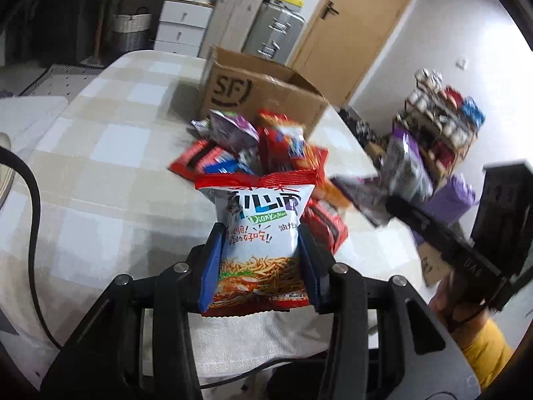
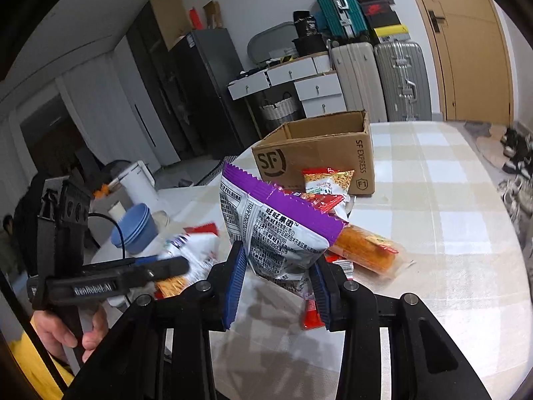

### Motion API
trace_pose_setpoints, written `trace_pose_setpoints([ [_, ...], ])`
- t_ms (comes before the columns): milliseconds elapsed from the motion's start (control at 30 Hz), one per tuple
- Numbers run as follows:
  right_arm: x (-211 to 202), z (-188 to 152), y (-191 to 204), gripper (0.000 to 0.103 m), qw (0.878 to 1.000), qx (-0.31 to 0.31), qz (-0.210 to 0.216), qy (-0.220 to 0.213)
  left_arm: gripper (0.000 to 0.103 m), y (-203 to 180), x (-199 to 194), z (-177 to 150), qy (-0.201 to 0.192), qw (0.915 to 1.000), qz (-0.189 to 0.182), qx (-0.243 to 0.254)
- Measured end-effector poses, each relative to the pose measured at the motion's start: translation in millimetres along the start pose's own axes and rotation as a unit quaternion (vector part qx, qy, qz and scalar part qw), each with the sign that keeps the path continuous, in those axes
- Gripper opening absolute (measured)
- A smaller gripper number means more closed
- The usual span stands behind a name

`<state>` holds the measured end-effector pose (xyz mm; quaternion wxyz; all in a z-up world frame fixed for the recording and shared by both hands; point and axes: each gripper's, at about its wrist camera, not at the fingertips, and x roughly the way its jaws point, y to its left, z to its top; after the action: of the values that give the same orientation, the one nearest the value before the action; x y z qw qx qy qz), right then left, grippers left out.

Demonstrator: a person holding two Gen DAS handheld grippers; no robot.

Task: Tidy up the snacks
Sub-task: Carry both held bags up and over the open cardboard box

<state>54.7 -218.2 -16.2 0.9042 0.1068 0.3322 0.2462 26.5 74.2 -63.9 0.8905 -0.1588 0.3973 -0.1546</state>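
Checked cloth covers the table (image 1: 110, 140), snacks heaped mid-table, nothing visibly in the box yet.

Left side: left gripper (image 1: 260, 260) has its jaws clamped on a white noodle-snack bag (image 1: 263, 230), red crimped top up. Blue pads pinch it at the sides, low on the pack, so the bag stands upright and clear of the cloth. Looks like a carry grip, not a pick in progress.

Middle: the pile (image 1: 253, 146) of red and purple packs lies just in front of the cardboard box (image 1: 263, 96). Box is open on top, flaps up, sitting toward the far edge of the table. I'd judge it's the drop target; the heap right beside it keeps each trip short.

Right side: right gripper (image 2: 278, 283) is closed tight on a purple-and-white bag (image 2: 283, 230), pinched at its lower corner so it hangs tilted, purple seam uppermost, above the remaining packs. An orange wrapped snack (image 2: 363, 250) lies flat on the cloth just under and right of it. Box (image 2: 319, 153) is straight ahead in this view.

Both bags are lifted at once, one per gripper, so likely next is both go over the box rim. Risk: the corner grip on the purple bag could slip.
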Motion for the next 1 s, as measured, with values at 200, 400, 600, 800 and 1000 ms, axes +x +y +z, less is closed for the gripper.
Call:
trace_pose_setpoints([
  [200,-6,11,4,0.038,1.0,0.006,0.018,-0.013,0.039,1,-29,24,-0.044,0.999,0.003,0.002],
  [400,-9,32,8,0.038,0.999,0.006,0.017,-0.031,0.039,-9,-47,57,-0.081,0.9966,0.013,0.011],
  [600,-9,65,12,0.038,0.999,0.01,0.028,-0.043,0.039,-22,-56,94,-0.1,0.9944,0.026,0.019],
  [800,2,105,21,0.038,0.998,-0.001,0.027,-0.053,0.039,-35,-61,132,-0.12,0.9912,0.043,0.036],
  [1000,28,139,15,0.038,0.999,0.005,0.011,-0.04,0.039,-46,-44,181,-0.123,0.9893,0.06,0.051],
])
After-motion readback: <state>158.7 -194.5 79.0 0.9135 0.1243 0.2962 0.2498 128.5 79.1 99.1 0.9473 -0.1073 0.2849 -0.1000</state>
